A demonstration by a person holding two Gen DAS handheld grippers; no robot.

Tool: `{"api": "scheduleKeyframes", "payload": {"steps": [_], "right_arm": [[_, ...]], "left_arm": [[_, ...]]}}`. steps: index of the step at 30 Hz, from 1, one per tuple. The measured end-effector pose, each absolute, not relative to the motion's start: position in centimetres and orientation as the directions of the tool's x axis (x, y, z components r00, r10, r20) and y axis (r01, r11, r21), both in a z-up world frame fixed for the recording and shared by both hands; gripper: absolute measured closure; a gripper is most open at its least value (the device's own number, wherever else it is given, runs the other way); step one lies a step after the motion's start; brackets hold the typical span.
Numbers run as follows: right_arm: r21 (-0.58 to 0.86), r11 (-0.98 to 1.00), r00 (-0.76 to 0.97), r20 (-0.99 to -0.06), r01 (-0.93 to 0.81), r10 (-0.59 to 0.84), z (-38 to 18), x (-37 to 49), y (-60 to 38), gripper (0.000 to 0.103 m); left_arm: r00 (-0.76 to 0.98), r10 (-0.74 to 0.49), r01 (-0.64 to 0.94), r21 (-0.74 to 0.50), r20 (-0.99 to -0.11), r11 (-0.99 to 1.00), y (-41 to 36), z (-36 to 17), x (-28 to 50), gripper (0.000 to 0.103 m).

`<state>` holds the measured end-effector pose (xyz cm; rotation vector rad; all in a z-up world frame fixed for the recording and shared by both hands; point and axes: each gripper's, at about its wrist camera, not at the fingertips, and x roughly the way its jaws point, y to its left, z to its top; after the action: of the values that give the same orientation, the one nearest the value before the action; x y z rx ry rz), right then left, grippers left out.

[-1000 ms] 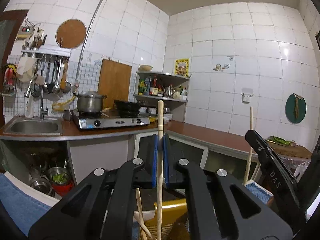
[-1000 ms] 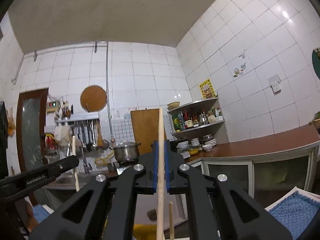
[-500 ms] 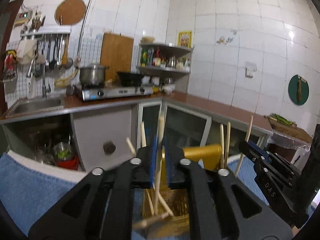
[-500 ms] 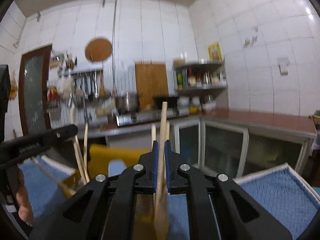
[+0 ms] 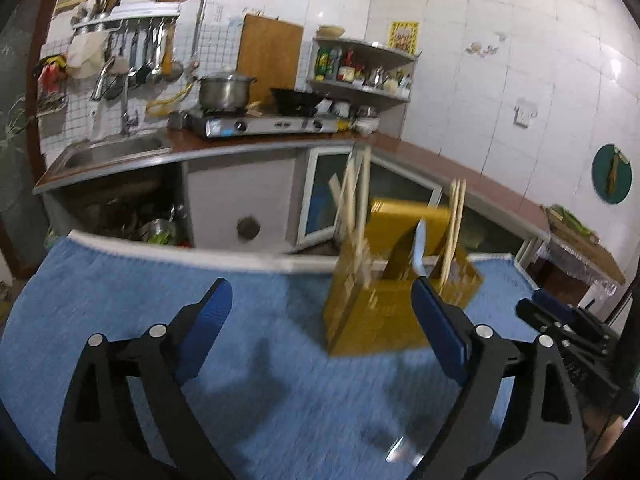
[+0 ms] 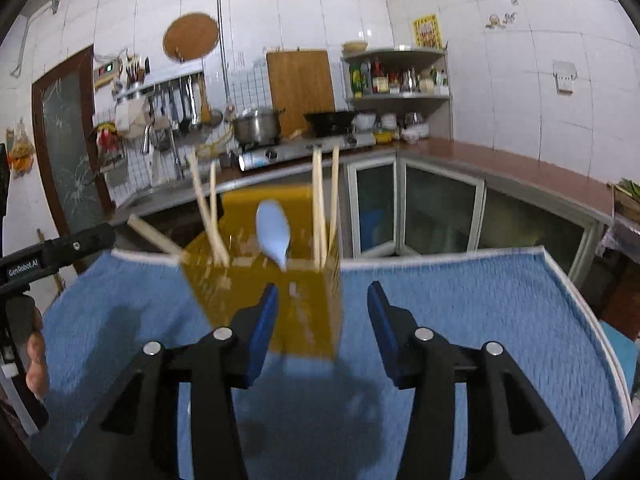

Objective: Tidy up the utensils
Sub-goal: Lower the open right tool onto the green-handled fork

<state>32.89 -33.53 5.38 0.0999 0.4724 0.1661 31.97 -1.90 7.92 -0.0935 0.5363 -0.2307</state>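
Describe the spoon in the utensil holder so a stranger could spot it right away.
On the blue mat stands a yellow utensil holder. The spoon rises from its middle, bowl up, between two clusters of wooden chopsticks. It alone is pale and rounded; its neighbours are thin straight sticks.

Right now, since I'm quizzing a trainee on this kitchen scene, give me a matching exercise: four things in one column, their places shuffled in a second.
Things:
1 chopsticks
2 blue towel
3 pot
4 cutting board

Places:
A on the stove
B standing in the yellow holder
C leaning against the tiled wall
D spread under the holder

Pairs: 1-B, 2-D, 3-A, 4-C
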Motion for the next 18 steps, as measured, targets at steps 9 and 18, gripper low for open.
{"api": "scheduleKeyframes", "payload": {"steps": [9, 18], "right_arm": [[0.13, 0.983, 0.786, -0.591, -0.126, 0.179, -0.1, 29.1, -31.2, 0.056], [0.102, 0.976, 0.718, -0.664, -0.191, 0.209, -2.7, 27.9, -27.4, 0.058]], "left_arm": [[0.746, -0.189, 0.151, -0.114, -0.639, 0.982, 1.6, 1.3, 28.2, 0.006], [0.641, -0.119, 0.163, -0.017, -0.758, 0.986, 2.1, -3.5, 27.1, 0.006]]}}
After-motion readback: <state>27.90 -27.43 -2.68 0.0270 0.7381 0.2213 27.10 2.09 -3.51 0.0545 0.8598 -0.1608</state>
